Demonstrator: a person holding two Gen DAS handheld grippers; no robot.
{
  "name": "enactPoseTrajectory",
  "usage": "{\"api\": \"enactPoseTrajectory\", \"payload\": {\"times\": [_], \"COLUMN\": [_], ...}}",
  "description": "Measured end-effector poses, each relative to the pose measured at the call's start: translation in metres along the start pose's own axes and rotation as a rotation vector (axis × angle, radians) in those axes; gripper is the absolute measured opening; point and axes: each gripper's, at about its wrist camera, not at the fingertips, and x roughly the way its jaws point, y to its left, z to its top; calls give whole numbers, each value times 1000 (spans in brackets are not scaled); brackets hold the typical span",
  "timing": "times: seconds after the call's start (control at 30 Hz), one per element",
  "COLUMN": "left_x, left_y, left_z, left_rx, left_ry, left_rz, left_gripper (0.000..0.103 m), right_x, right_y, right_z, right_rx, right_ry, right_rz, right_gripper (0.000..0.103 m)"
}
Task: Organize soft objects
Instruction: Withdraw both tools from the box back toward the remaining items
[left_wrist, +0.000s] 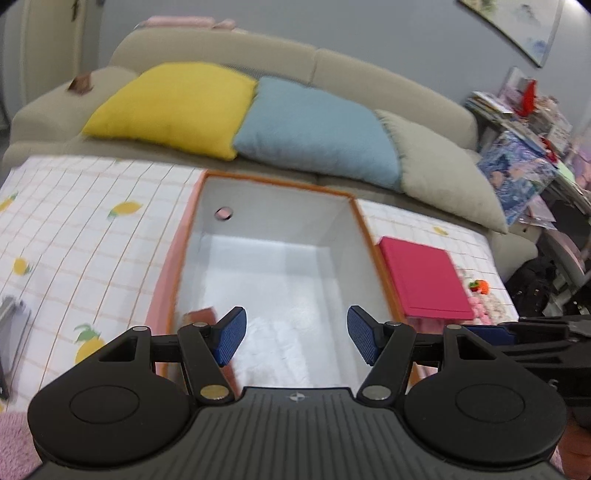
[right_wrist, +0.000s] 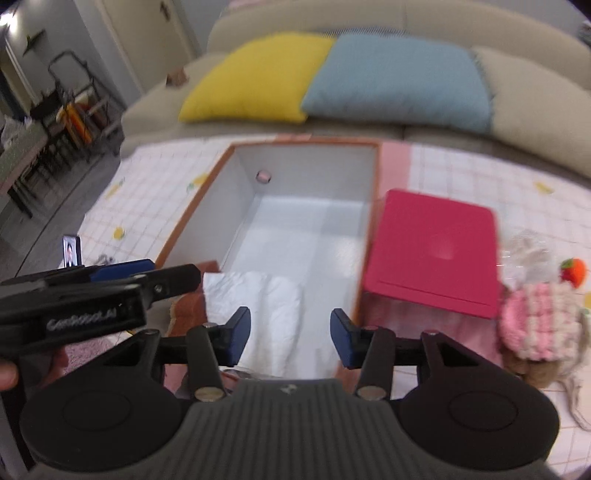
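Both grippers, left (left_wrist: 296, 336) and right (right_wrist: 290, 338), released over white cloth (right_wrist: 273, 317) in orange-rimmed box (right_wrist: 373, 206); cloth may snag near rim.

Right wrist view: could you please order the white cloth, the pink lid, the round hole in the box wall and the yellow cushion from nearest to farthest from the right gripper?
From the right gripper:
1. White cloth, on the box floor just ahead of the fingers.
2. Pink lid, ahead to the right, beside the box.
3. Round hole, in the box's far wall.
4. Yellow cushion, on the sofa behind.
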Motion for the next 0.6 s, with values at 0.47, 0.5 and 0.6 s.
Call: {"api": "enactPoseTrajectory", "payload": {"times": [0.47,0.5,0.6], "left_x": [-11,-9,0], "left_y": [-94,-99,-117], "left_z": [-29,-31,-39], "left_rx": [250,265,300], "left_ry": [-80,-64,-21], "left_rz": [-170,-181,-225], "left_gripper": [74,74,69], "right_x": [-70,-71,-72], "right_y": [-57,-61,-77], "right_z": [-73,-78,-92], "right_rx": [76,79,85], "right_ry": [-196,-194,-172], "right_rz": [-205,-232,-317], "right_gripper": [53,54,54]}}
